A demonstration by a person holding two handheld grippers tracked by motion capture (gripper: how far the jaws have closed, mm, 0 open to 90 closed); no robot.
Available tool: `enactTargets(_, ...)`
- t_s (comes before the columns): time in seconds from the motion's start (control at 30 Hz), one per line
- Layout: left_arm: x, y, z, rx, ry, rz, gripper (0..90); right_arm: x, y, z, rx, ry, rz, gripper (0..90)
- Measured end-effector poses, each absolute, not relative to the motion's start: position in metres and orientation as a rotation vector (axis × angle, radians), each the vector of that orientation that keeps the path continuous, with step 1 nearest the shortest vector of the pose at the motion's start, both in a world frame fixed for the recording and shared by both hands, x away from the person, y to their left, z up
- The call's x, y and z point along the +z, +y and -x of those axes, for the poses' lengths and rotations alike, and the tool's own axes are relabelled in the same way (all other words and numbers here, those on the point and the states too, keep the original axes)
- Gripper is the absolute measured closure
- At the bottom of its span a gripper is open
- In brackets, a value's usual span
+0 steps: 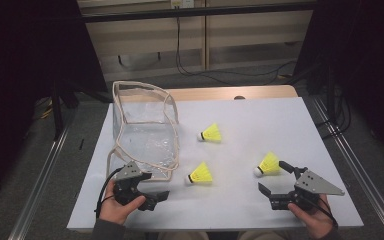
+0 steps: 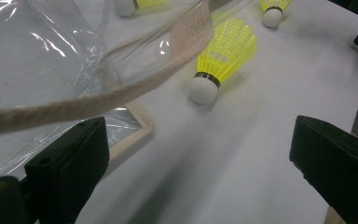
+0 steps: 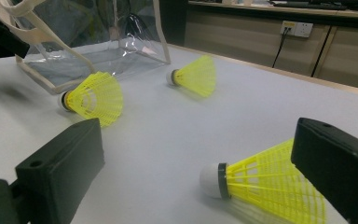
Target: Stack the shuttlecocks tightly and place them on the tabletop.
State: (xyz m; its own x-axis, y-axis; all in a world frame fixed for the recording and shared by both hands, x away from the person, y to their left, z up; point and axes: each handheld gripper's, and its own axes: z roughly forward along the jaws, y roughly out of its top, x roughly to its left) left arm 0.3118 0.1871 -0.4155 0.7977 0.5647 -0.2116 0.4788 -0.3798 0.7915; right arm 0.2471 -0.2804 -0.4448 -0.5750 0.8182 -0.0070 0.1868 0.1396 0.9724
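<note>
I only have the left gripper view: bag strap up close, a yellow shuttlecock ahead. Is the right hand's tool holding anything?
Observer: No. In the high view the right tongs are open, with a shuttlecock lying loose just in front of them.
Reviewer: How is the bag sitting?
Observer: The clear bag stands at the left of the white table, mouth open.
Reviewer: Anything inside?
Observer: From above it looks empty.

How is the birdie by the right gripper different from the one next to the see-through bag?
The right birdie lies between the open jaws of the right gripper, while the middle birdie lies free beside the clear bag. The right birdie's skirt points up-right; the middle one's points right. Both are yellow with white tips, lying on their sides.
</note>
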Motion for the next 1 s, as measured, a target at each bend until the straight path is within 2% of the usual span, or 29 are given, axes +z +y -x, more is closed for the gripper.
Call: enactTargets(1.0, -0.417, 0.206, -0.316, 0.151, 0.817, -2.009, 4.8, -0.444, -0.287, -0.257, 1.407, 1.880, -1.013, 1.8)
